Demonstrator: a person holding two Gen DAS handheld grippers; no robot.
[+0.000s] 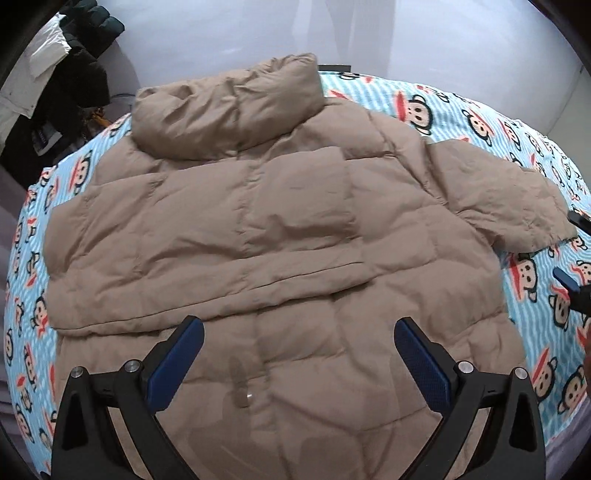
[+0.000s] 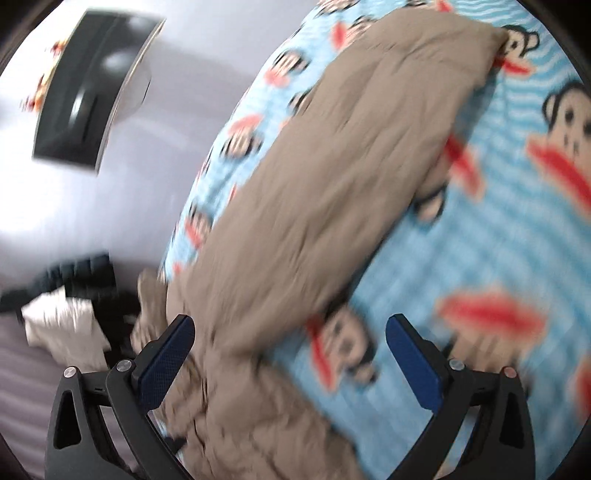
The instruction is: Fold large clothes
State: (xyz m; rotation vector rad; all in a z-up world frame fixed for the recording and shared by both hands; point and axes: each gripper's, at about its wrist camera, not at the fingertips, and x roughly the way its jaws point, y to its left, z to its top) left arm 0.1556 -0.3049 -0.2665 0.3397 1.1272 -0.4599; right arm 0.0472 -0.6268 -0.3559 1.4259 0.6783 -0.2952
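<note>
A tan puffer jacket (image 1: 258, 236) lies spread on a bed with a blue monkey-print sheet (image 1: 461, 114). One sleeve is folded across its body; the other sleeve (image 1: 509, 195) stretches out to the right. My left gripper (image 1: 299, 332) is open and empty above the jacket's lower part. My right gripper (image 2: 290, 332) is open and empty above the outstretched sleeve (image 2: 332, 177), which runs away across the sheet (image 2: 498, 229); this view is blurred. Its fingertips (image 1: 565, 280) show at the right edge of the left wrist view.
Dark and white clothes (image 1: 66, 74) are piled beyond the bed's far left corner, also in the right wrist view (image 2: 62, 317). A white wall (image 1: 258, 29) stands behind the bed. A dark box-like object (image 2: 92, 92) sits against the wall.
</note>
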